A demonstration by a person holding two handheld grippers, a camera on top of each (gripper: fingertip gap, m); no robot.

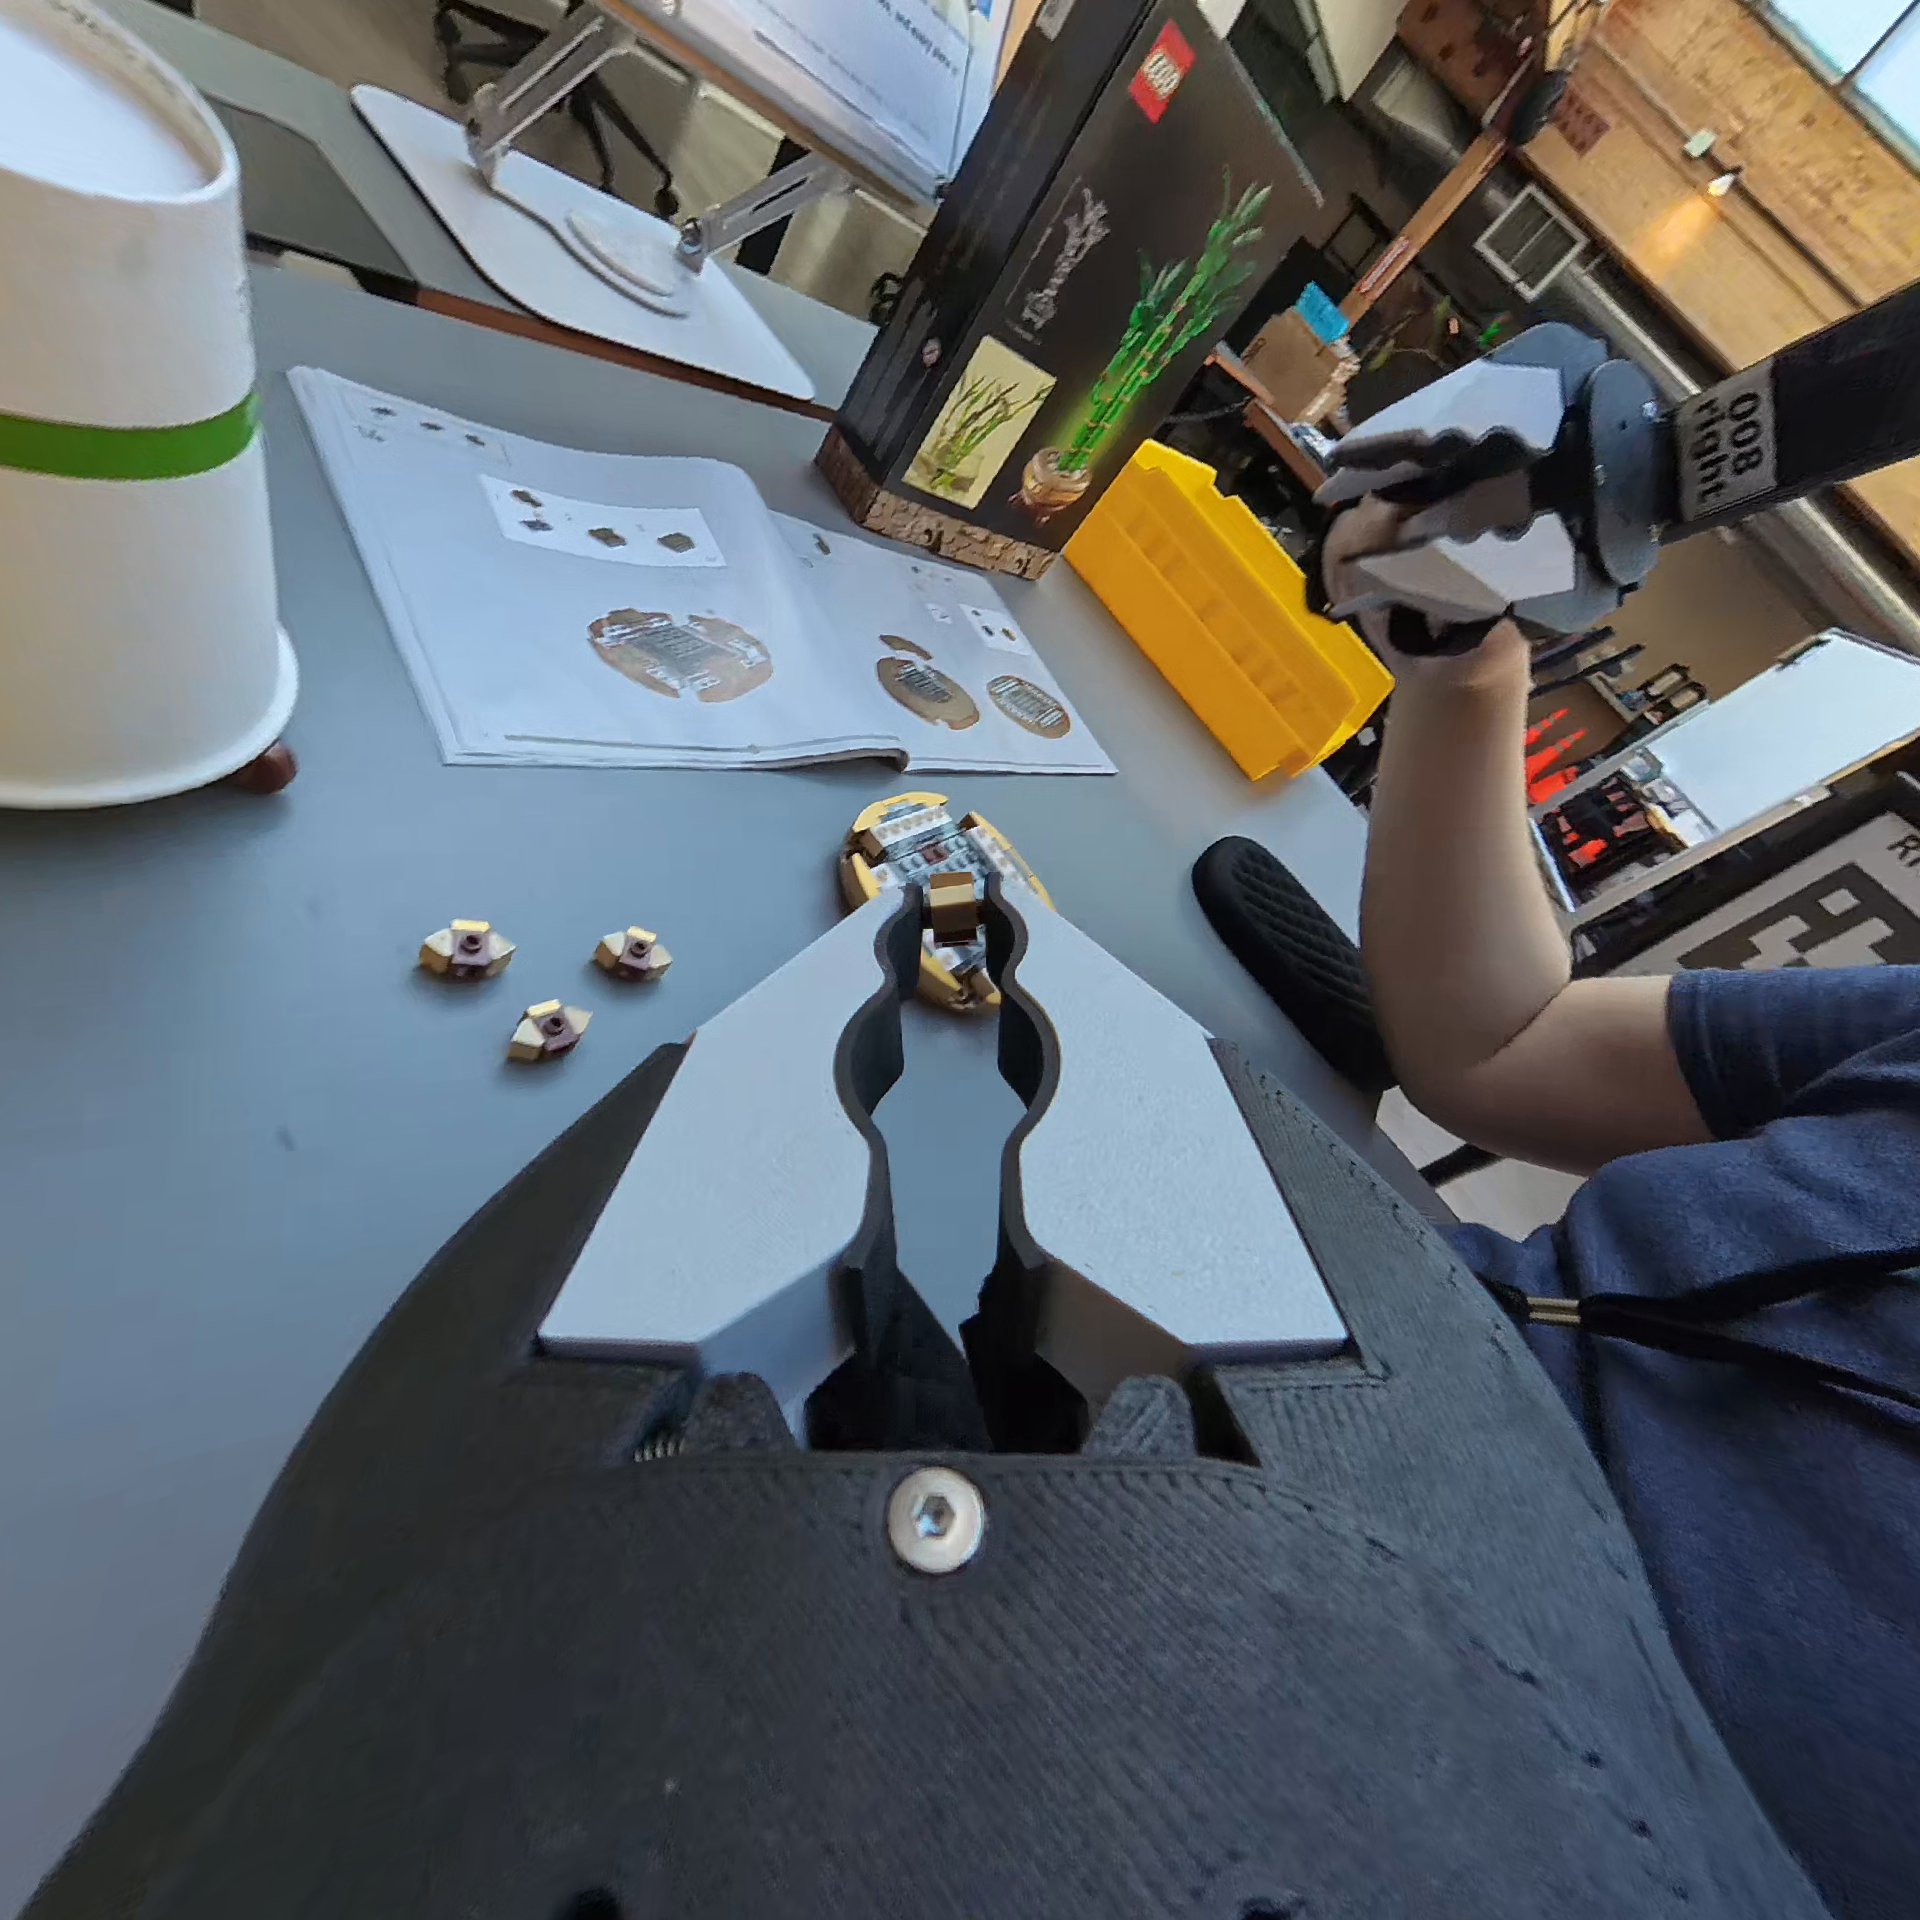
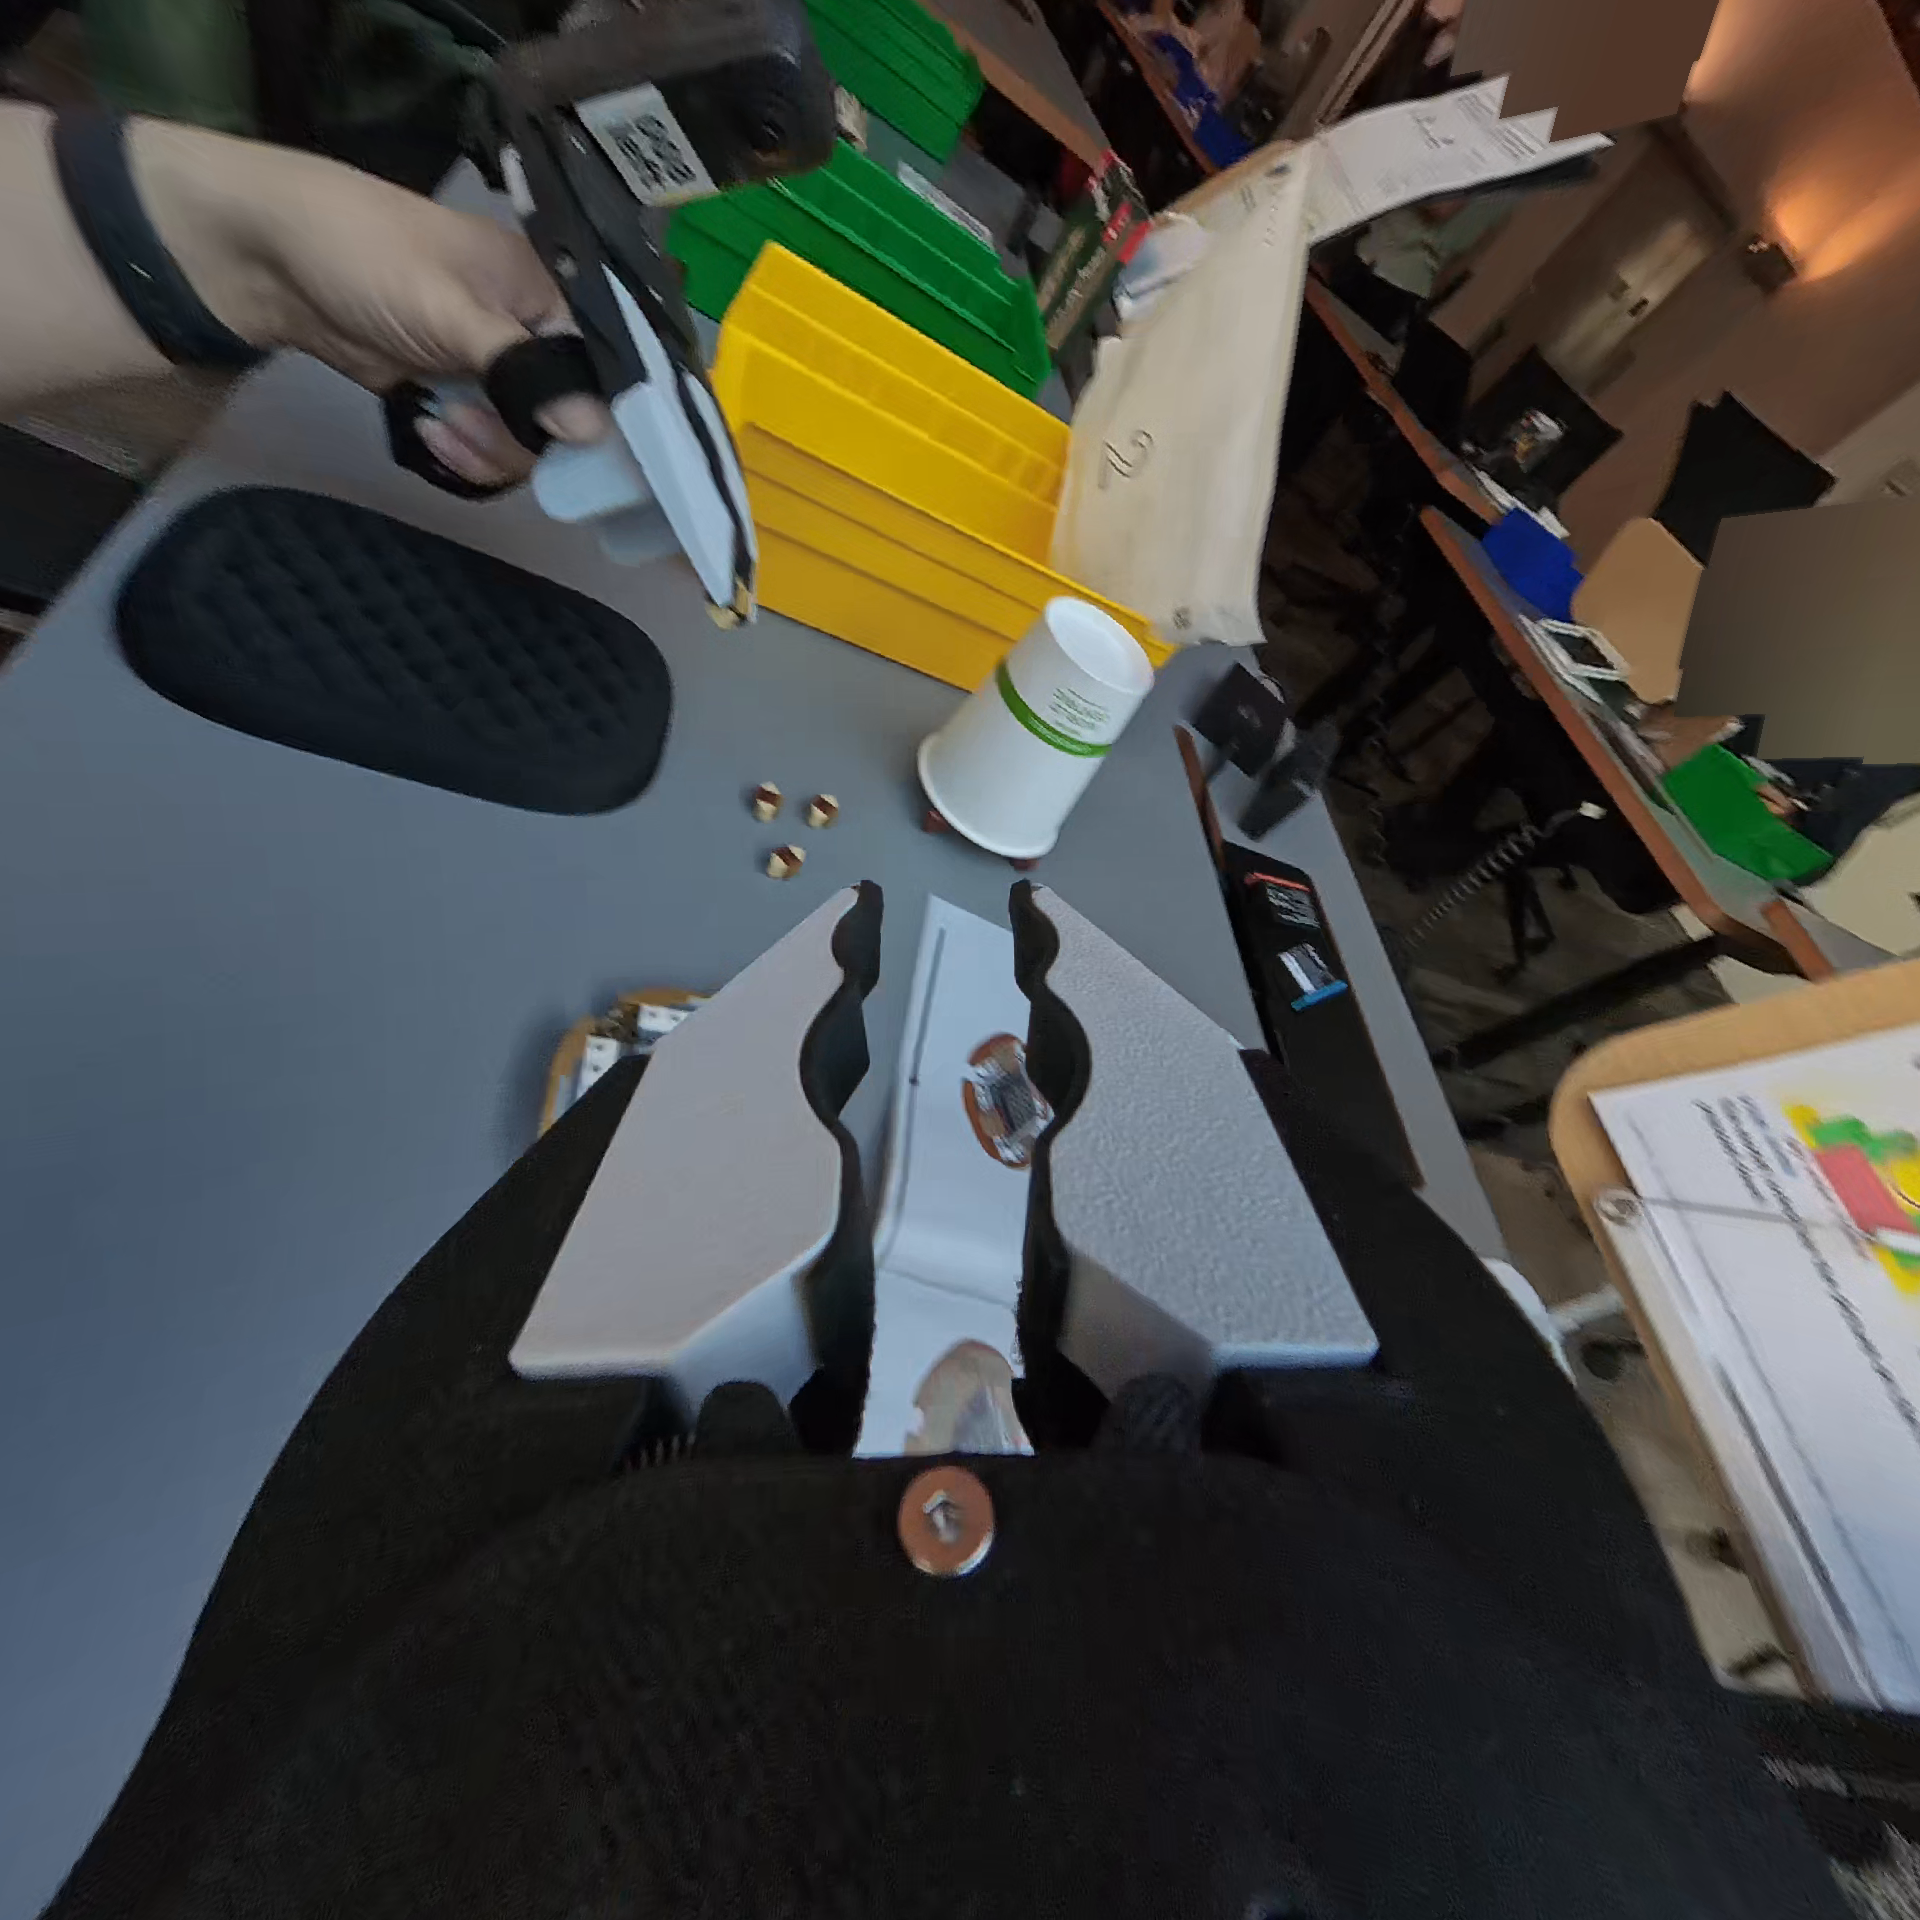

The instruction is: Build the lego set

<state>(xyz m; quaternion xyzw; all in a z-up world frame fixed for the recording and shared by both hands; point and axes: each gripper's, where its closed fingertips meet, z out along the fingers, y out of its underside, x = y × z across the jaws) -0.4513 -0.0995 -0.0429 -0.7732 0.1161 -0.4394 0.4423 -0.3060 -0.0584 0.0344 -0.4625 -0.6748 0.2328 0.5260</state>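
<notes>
Left hand-held gripper (image 1: 953, 914): your fingertips are pinched on a small tan brick (image 1: 951, 906), held above the tabletop (image 1: 260, 1195). The grip is only at the very tips.
Right hand-held gripper (image 2: 943, 904): your jaws stand a little apart with nothing between them. It is raised off the tabletop, over the instruction booklet (image 1: 623, 592).
Oval base build (image 1: 940, 862): lies flat on the tabletop, in the left wrist view directly beyond the held brick and partly hidden by your fingertips. I cannot tell whether the brick is touching it; the right wrist view suggests it is well above.
Loose sub-assemblies (image 1: 468, 951): three small gold pieces in a cluster on the tabletop, apart from the base.
Other items: white paper cup (image 2: 1029, 727) upside down; yellow bin (image 1: 1216, 603); set box (image 1: 1070, 312) standing behind the booklet; black wrist rest (image 2: 395, 644).
Step, as judged: carrying the brick to seat it on the base.
Risk, slip: a tip-only pinch on a smooth small brick may let it twist or pop out when you press.
Risk, base shift: nothing holds the base; pressing off-centre could slide or tip it. Your free right gripper could brace it.
Risk, misalignment: your own fingertips hide the studs, so you may seat it on the wrong ones.
Risk, scatter: a wide approach could knock the gold cluster.
</notes>
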